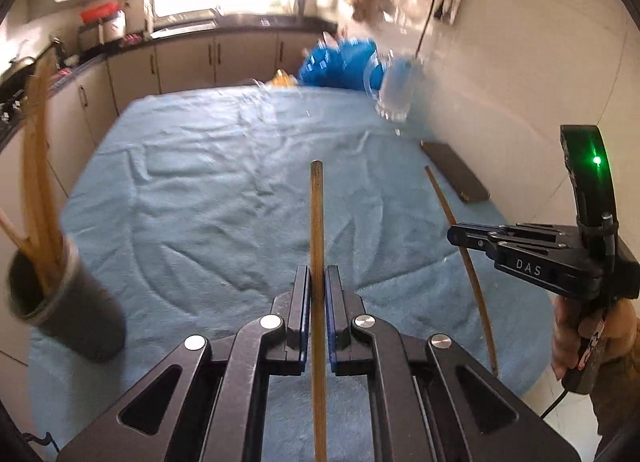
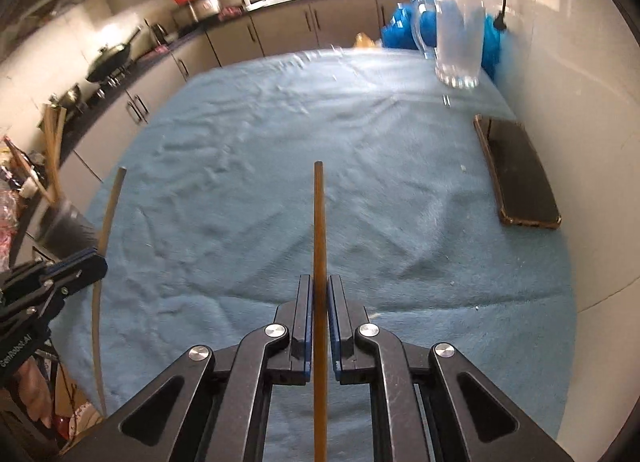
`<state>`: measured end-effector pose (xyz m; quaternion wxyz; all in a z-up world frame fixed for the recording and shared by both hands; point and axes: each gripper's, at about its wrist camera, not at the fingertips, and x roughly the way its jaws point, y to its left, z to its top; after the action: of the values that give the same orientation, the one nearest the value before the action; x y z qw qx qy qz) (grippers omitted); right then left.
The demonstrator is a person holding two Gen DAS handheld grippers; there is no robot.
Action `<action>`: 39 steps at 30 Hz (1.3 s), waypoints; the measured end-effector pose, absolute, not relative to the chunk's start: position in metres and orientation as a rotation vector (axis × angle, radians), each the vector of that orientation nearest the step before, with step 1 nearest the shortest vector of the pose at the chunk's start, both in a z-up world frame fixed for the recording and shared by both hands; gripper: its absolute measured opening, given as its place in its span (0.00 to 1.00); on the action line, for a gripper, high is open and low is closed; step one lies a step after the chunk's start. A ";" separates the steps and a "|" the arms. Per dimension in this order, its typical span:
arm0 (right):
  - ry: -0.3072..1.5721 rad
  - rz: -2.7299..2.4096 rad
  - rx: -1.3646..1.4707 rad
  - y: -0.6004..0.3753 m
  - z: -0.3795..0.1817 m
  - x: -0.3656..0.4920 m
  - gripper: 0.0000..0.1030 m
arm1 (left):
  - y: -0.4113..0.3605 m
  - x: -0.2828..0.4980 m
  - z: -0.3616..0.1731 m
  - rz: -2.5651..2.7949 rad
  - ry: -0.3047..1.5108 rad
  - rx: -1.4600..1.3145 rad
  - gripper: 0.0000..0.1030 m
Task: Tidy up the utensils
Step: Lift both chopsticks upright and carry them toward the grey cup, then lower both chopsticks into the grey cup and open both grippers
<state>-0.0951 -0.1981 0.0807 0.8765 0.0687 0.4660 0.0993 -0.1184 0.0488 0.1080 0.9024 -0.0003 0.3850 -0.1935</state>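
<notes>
My left claw is clamped on a wooden stick, and my right claw grips a second stick; both hang above the blue-clothed surface. Only the left view shows the dark cup fully, with sticks standing in it. The right view shows the phone and glass more clearly.

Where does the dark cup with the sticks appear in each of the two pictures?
Left wrist view: dark cup at lower left, on the blue cloth.
Right wrist view: dark cup at the left edge, blurred.
Shared landmark: phone by the wall.
</notes>
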 end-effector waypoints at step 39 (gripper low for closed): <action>0.373 0.559 0.212 0.068 0.235 -0.051 0.08 | 0.289 -0.079 0.202 -0.011 0.258 -0.402 0.06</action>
<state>-0.0513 0.0679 0.2350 0.9385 0.1039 0.1825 0.2739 -0.0791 0.2892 0.2019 0.9716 -0.1992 0.1278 -0.0053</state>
